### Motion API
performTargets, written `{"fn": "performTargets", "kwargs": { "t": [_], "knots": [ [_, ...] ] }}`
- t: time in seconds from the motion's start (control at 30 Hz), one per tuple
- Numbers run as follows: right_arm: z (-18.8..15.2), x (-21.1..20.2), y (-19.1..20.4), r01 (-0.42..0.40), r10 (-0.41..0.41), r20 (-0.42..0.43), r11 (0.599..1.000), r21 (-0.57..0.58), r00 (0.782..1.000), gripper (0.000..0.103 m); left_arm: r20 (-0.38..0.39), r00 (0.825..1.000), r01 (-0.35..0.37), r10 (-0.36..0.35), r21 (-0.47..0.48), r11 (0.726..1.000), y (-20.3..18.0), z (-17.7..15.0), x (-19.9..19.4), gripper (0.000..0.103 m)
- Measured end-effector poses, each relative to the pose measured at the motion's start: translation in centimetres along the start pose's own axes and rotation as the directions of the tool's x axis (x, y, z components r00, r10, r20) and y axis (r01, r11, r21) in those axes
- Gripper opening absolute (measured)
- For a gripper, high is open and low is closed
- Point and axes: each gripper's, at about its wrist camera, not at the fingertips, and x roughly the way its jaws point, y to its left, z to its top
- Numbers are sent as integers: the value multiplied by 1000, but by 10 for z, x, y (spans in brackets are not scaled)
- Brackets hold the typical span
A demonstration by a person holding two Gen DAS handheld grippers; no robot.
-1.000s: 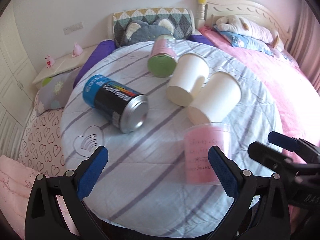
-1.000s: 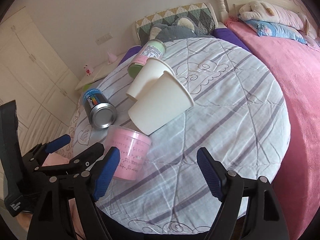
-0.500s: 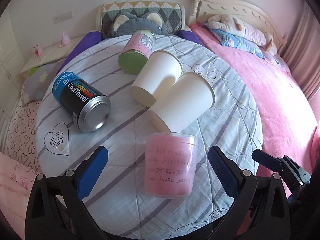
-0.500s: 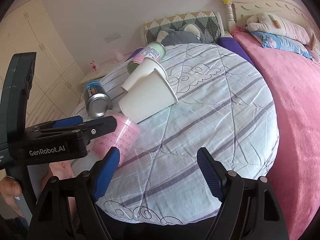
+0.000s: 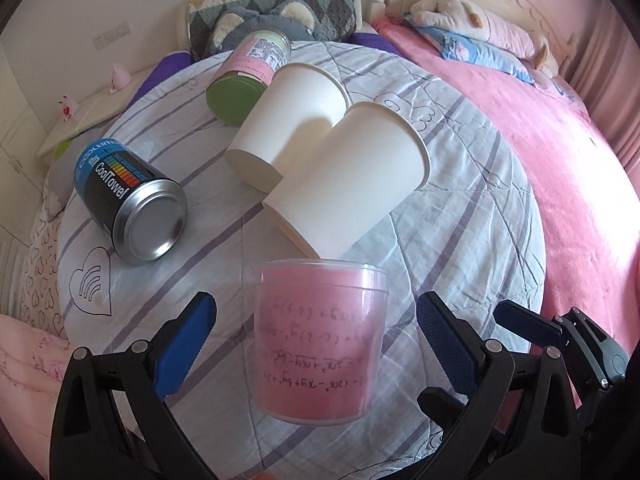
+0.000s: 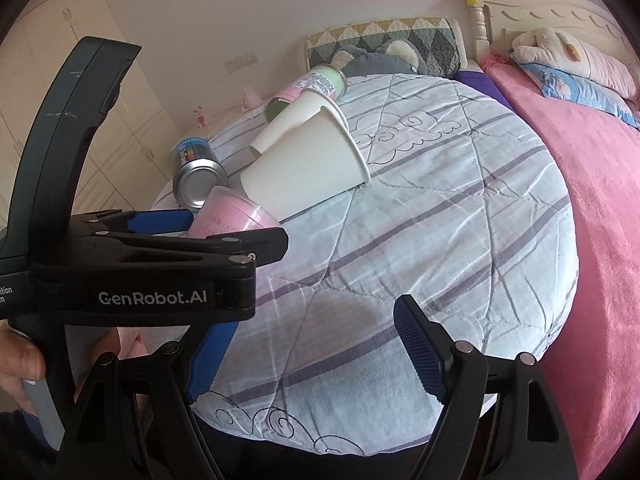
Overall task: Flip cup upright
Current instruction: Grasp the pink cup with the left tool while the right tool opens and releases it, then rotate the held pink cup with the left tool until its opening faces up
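Pink and translucent, the plastic cup (image 5: 320, 340) with handwritten formulas lay on its side at the near edge of the round table (image 5: 460, 208), which was covered in a striped, quilted cloth. Its rim pointed away from you, toward two white paper cups (image 5: 348, 184) that also lay tipped over, side by side, just beyond it.

Your left tool (image 5: 316, 340) was spread wide, one blue pad on each side of the pink cup, neither visibly touching it. From the right wrist view, that same left tool (image 6: 224, 228) reached in from the left edge with the pink cup (image 6: 232, 216) between its fingers.

Your right tool (image 6: 316, 356) was also released, its blue-padded fingers (image 6: 420, 356) parted over bare cloth at the table's front edge (image 6: 440, 240), well apart from every cup. It held nothing. In the left wrist view its tips (image 5: 528, 324) showed at the lower right, beside the left tool.

To the left of the paper cups, a blue and black "CoolTowel" metal can (image 5: 128, 200) lay on its side with its silver base facing you. Farther back, a pink-labelled canister with a green lid (image 5: 248, 76) lay tipped as well. A pink bedspread (image 5: 560, 140) lay to the right of the table.
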Motion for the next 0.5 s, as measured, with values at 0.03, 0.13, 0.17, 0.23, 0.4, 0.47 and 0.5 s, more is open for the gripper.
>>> {"fn": "performTargets", "kwargs": {
  "t": [0.03, 0.13, 0.17, 0.23, 0.4, 0.47, 0.5],
  "knots": [
    [0, 1, 0, -1, 1, 0, 1000, -2, 1000, 81, -3, 1000, 0, 0, -1, 1000, -1, 0, 1, 99],
    [1, 2, 1, -8, 8, 2, 1000, -8, 1000, 81, -19, 1000, -1, 1, -3, 1000, 0, 0, 6, 84],
    [1, 2, 1, -9, 9, 4, 1000, -9, 1000, 81, -28, 1000, 1, -1, -4, 1000, 1, 0, 8, 82],
    [1, 3, 2, -9, 9, 1, 1000, -13, 1000, 81, -32, 999, -10, 10, -4, 1000, 2, -2, 11, 71],
    [1, 5, 4, -7, 7, 2, 1000, -19, 1000, 81, -9, 1000, 27, -27, -7, 1000, 5, -2, 3, 65],
    [0, 5, 6, -11, 11, 3, 1000, -24, 1000, 81, 13, 1000, 25, -25, -6, 1000, 5, -1, 0, 65],
    [0, 5, 8, -14, 14, 1, 1000, -28, 1000, 81, 21, 999, 26, -26, -10, 1000, 7, -1, -3, 65]
  ]
}}
